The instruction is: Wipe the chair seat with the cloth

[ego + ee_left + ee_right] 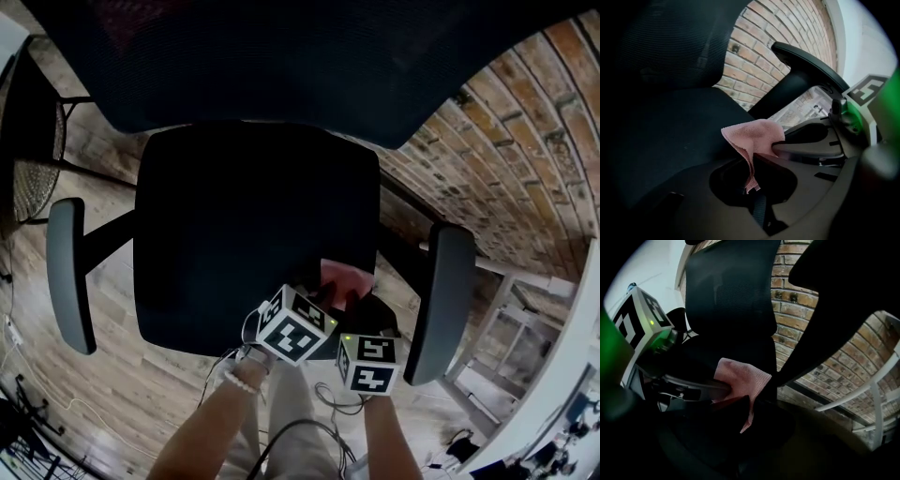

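Head view: the cloth [345, 279] is bunched at the near right corner of the chair seat [234, 234], where the left gripper [328, 294] and right gripper [360, 298] meet on it; the rest of the seat lies far and left. Left gripper view: the right gripper's fingers [806, 150] are closed on it from the right, its tail hanging down. Right gripper view: the left gripper's fingers [693, 383] appear clamped on it from the left.

Below me, the black chair seat [234, 234] has the pink cloth [345, 278] over its front right corner; the chair stands on a wooden floor [122, 394].
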